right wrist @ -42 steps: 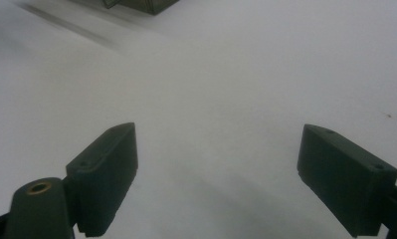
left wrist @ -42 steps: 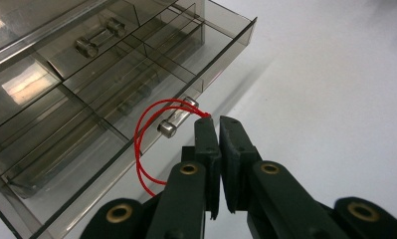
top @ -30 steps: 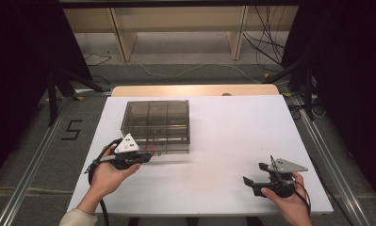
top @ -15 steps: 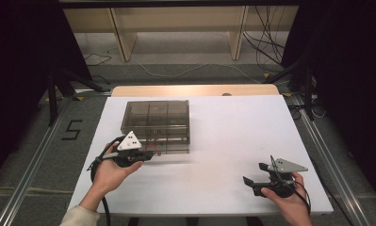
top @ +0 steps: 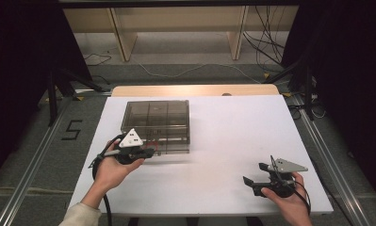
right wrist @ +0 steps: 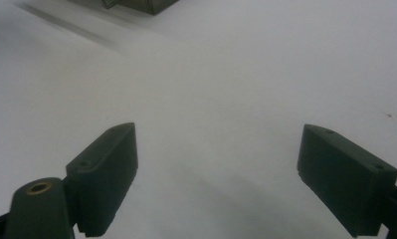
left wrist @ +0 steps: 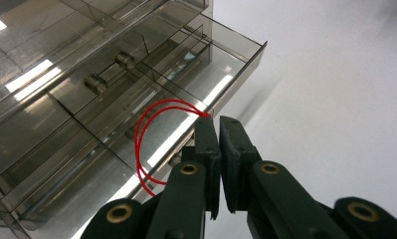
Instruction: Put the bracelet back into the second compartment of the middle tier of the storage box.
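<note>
Pinched at the very tips of the pressed-together left gripper (left wrist: pixel 215 130): a red string loop (left wrist: pixel 151 132) tied to the front of a drawer (left wrist: pixel 236 55) standing slightly out of the smoky clear organiser box (top: pixel 156 123) at table's left. Risk of thread slipping free, or box sliding, under a sharp tug. Idle at near right, well apart, jaws spread and empty: right gripper (right wrist: pixel 218 179).

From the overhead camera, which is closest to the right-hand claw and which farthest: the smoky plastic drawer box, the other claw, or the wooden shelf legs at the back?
1. The left claw, across the white table to its left, shut on a red string loop.
2. The drawer box, just beyond that claw, on the left half of the table.
3. The wooden shelf legs, on the floor behind the table, plainly farthest from the right claw.
</note>
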Tool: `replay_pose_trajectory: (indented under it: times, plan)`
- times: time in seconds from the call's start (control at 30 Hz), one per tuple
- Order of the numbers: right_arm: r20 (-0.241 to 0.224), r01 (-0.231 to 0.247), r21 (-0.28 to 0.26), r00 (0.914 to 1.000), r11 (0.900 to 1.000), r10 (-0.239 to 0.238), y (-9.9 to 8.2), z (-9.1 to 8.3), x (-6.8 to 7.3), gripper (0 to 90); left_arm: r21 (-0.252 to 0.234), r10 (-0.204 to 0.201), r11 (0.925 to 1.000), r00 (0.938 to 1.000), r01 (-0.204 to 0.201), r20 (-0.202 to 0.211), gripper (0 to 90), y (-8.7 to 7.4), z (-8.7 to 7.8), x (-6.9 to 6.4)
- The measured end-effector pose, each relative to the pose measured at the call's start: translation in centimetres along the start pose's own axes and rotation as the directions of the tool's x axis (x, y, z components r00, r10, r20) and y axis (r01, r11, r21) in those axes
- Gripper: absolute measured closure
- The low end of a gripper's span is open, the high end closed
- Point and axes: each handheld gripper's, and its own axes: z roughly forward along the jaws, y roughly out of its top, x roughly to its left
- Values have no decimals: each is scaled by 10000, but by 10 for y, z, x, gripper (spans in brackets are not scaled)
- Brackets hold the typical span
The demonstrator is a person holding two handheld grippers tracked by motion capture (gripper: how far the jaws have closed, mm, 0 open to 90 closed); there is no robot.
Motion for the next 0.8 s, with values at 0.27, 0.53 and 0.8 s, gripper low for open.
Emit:
replay_pose_trajectory:
  times: [0.27,0.53,0.8]
  plan:
    - [-22,-7,-27,10000,10000,7,0,0,0,170,3,-25,10000,10000,25,-1,868,3,2,1]
    - [-22,-8,-31,10000,10000,8,0,0,0,170,-19,-32,10000,10000,32,-9,868,6,3,2]
    - [-24,-13,-25,10000,10000,13,0,0,0,170,47,8,10000,10000,-9,10,869,10,5,3]
